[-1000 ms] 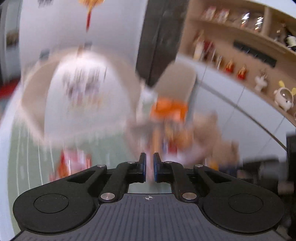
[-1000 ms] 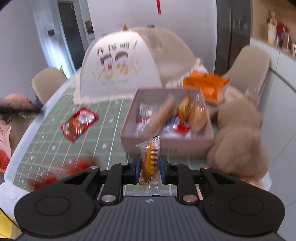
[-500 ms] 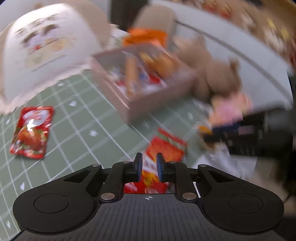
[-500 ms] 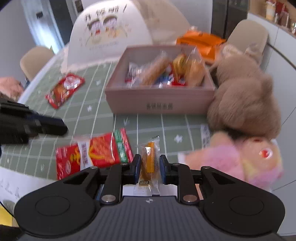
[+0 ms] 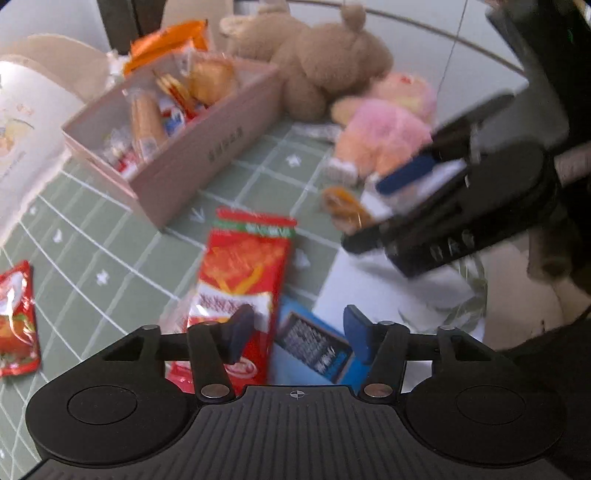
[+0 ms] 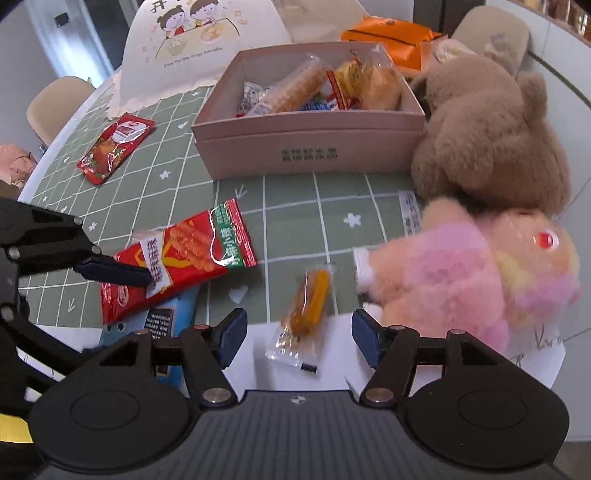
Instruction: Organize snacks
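Note:
My right gripper (image 6: 297,334) hangs low over the table's front edge, its jaws opening. A clear-wrapped orange snack (image 6: 308,306) lies loose between them, touched by neither pad. My left gripper (image 5: 297,332) points down, jaws also opening, over a long red packet (image 5: 243,280) and a blue packet (image 5: 314,350) half under it. From the right wrist view, one of its fingers (image 6: 114,273) lies across the red packet (image 6: 181,258). The pink box (image 6: 310,147) behind holds several wrapped snacks. A small red packet (image 6: 114,147) lies farther left.
A brown teddy bear (image 6: 487,136) and a pink plush toy (image 6: 472,273) crowd the right side next to the box. A white domed food cover (image 6: 203,40) and an orange bag (image 6: 388,33) stand at the back. White paper (image 6: 332,373) lies at the table's front edge.
Both grippers came down toward the table. The right one opened and let go of the orange snack, which now lies on the table. The left one opened above the red packet.

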`<state>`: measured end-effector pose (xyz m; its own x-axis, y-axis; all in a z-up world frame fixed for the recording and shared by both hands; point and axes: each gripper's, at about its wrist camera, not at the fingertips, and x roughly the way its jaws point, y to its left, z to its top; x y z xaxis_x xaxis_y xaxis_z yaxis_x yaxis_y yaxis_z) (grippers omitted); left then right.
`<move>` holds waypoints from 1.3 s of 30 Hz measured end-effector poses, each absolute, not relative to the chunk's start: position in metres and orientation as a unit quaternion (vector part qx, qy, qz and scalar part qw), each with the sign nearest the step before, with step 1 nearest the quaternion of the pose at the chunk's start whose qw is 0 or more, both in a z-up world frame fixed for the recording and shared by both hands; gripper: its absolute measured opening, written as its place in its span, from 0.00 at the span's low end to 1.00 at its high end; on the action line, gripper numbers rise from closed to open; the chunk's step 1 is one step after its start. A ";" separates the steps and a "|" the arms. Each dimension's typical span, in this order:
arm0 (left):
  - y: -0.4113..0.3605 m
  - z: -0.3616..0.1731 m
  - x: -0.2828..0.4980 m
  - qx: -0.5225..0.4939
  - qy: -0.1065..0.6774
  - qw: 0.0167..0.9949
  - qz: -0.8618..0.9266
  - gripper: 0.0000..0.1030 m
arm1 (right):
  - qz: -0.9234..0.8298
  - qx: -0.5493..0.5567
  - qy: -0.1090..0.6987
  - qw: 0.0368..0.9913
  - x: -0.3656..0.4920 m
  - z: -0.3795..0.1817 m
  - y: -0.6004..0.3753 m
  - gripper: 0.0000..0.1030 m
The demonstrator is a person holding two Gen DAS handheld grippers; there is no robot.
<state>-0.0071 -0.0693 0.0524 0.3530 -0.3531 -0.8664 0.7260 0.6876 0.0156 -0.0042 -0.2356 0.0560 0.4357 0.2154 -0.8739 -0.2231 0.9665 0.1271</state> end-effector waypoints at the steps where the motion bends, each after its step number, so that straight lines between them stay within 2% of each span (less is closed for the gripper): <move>1: -0.068 0.056 -0.005 0.208 0.447 0.804 -0.332 0.56 | 0.129 -0.003 0.514 0.848 -0.006 0.057 -0.236 0.62; 6: -0.077 0.045 0.023 0.241 0.467 0.798 -0.295 0.56 | 0.128 0.003 0.514 0.848 -0.014 0.057 -0.238 0.62; 8: -0.078 0.036 0.033 0.241 0.473 0.793 -0.299 0.63 | 0.127 0.008 0.515 0.848 -0.018 0.057 -0.239 0.64; 14: -0.060 0.025 0.069 0.145 0.514 0.800 -0.273 0.64 | 0.120 0.018 0.510 0.852 -0.024 0.059 -0.244 0.64; 19: -0.044 0.028 0.069 0.093 0.530 0.797 -0.275 0.55 | 0.118 0.046 0.500 0.857 -0.015 0.059 -0.247 0.62; 23: -0.031 0.035 0.051 0.073 0.517 0.813 -0.260 0.51 | 0.122 0.043 0.501 0.856 0.001 0.051 -0.237 0.47; 26: -0.020 0.041 0.037 0.050 0.509 0.822 -0.250 0.51 | 0.130 0.006 0.514 0.848 0.010 0.044 -0.223 0.20; 28: -0.014 0.054 0.028 0.040 0.498 0.830 -0.247 0.50 | 0.138 -0.011 0.510 0.849 0.008 0.051 -0.218 0.19; 31: -0.006 0.099 0.021 0.006 0.460 0.848 -0.264 0.50 | 0.154 0.018 0.484 0.861 0.009 0.093 -0.231 0.17; 36: -0.003 0.209 0.043 -0.019 0.322 0.905 -0.278 0.51 | 0.176 0.049 0.354 0.917 0.029 0.212 -0.259 0.17; 39: -0.002 0.250 0.074 -0.058 0.265 0.923 -0.274 0.54 | 0.177 0.040 0.296 0.938 0.052 0.264 -0.264 0.18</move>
